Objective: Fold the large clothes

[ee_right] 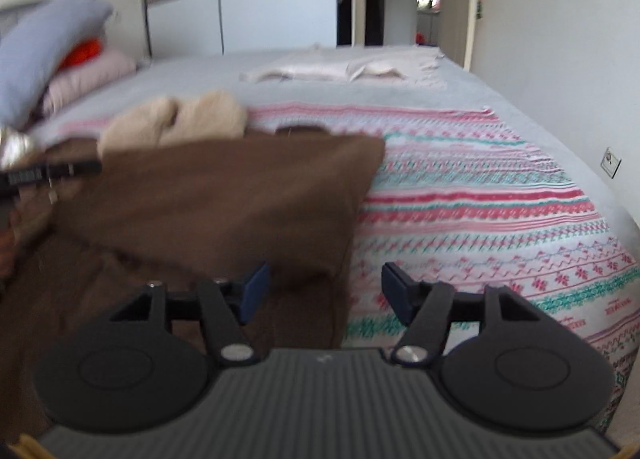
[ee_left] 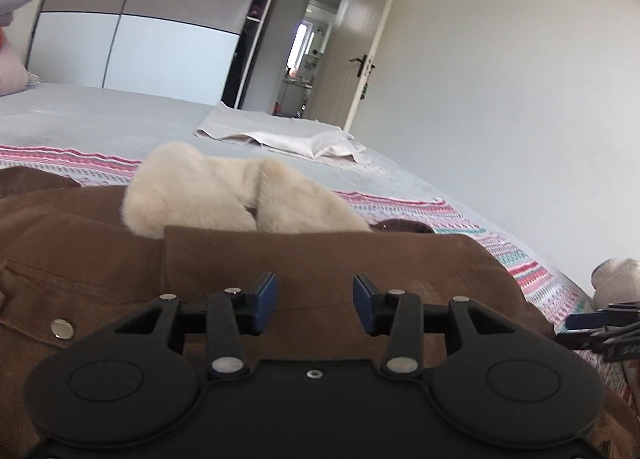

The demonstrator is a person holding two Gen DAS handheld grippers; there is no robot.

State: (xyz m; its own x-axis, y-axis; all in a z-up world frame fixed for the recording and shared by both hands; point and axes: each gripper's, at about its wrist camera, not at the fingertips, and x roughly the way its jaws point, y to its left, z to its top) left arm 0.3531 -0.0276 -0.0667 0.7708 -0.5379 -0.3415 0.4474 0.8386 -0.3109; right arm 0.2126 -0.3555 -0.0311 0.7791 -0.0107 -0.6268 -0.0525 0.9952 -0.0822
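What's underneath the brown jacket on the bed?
The brown jacket lies on a pink-and-teal patterned blanket, which spreads out past its right edge over the grey bedsheet. Whatever sits directly beneath the jacket's folded layers is covered and cannot be seen.

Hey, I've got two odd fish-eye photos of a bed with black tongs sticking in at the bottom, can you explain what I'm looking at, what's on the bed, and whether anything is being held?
These are not robot arms. A person holds a two-finger gripper in each hand, and each carries a wide-angle camera looking forward along its fingers.

One picture comes from the left gripper, the other from the right gripper. Both stand open, and neither holds anything.

On the bed lies a patterned pink and teal blanket. On it rests a brown jacket with a cream fleece collar, partly folded. The left gripper hovers over the jacket; the right one is at the jacket's edge. Farther back lies a pale cloth, and pillows are piled at one side. Behind are a wardrobe and an open door.
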